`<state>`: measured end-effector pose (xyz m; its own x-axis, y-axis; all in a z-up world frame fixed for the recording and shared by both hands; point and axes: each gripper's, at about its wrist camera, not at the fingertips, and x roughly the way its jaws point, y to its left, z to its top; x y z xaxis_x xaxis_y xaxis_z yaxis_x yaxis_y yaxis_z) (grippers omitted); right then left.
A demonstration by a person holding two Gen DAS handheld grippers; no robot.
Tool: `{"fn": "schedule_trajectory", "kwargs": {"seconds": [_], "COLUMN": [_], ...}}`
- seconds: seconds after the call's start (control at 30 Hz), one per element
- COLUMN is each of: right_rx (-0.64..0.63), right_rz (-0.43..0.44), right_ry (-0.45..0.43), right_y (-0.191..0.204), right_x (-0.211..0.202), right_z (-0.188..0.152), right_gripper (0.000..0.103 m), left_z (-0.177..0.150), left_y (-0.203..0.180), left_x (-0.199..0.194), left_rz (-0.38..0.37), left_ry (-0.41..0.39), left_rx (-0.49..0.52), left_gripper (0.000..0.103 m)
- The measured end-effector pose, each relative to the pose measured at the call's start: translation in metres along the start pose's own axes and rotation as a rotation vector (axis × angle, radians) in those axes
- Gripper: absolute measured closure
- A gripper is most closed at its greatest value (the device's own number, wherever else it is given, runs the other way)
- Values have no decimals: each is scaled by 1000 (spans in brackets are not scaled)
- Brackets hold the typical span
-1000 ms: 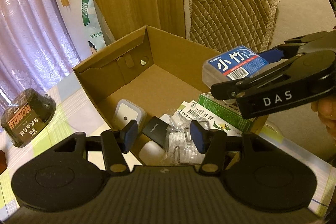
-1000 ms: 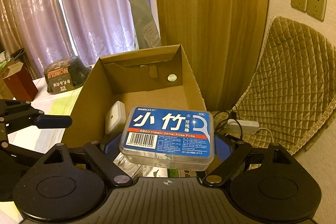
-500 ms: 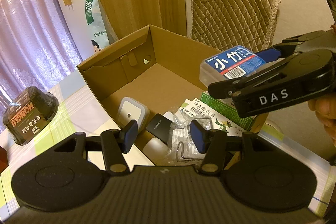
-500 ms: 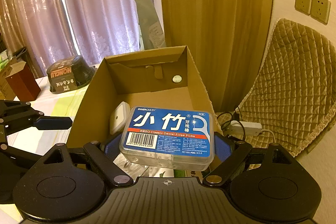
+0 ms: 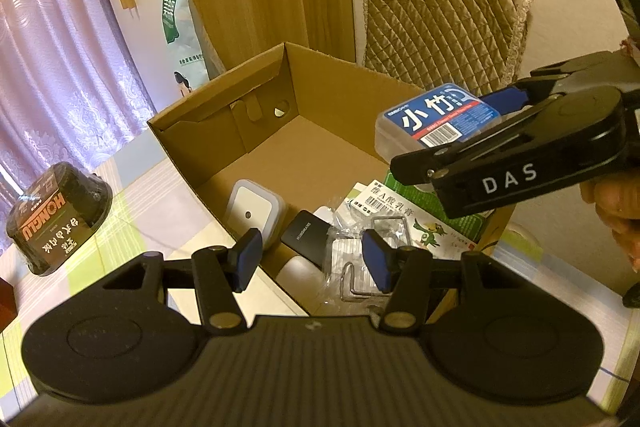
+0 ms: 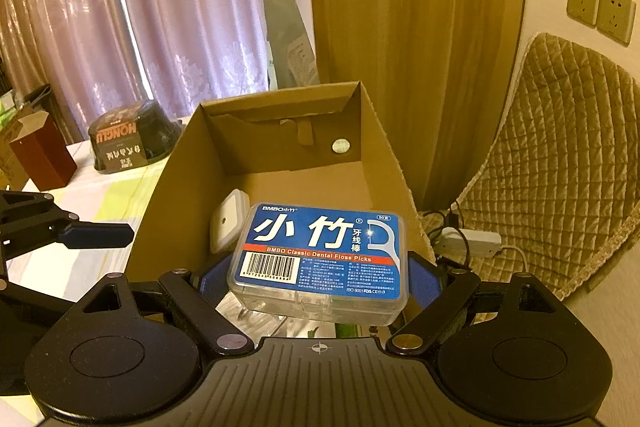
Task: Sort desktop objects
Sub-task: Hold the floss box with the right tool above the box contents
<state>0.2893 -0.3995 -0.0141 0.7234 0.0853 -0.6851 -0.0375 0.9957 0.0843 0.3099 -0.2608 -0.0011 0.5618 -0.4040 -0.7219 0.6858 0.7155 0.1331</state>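
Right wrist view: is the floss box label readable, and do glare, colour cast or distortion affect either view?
Right wrist view: floss pick box sharp, large print legible, one small glint on the label; warm yellow cast. Left wrist view: same cast, strong fisheye bending at the edges; cardboard box in focus.

You see a blue-labelled floss box [image 6: 320, 255] with white lettering. The cardboard box [image 6: 384, 147] is brown. Your worktop [image 5: 132, 203] shows pale checks.
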Motion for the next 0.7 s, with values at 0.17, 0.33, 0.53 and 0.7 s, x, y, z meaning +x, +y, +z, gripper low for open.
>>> {"fn": "schedule_trajectory", "kwargs": {"seconds": [0.17,0.33,0.53,0.7], "right_rx": [-2,-6,-7,-6], "right_rz": [0,0,-3,-4], "right_ry": [15,28,48,61], "right_y": [1,3,3,3], "right_x": [5,10,17,20], "right_z": [-3,-4,-8,-11], "right_gripper": [16,16,15,15], "left_z": [-3,-5,-7,-8], "left_y": [1,1,2,3], "left_x": [0,1,2,2], "left_rz": [-3,-3,-5,-5], "left_ry": [4,9,12,13], "left_rx": [4,11,8,9], "left_gripper": [53,53,53,53]}}
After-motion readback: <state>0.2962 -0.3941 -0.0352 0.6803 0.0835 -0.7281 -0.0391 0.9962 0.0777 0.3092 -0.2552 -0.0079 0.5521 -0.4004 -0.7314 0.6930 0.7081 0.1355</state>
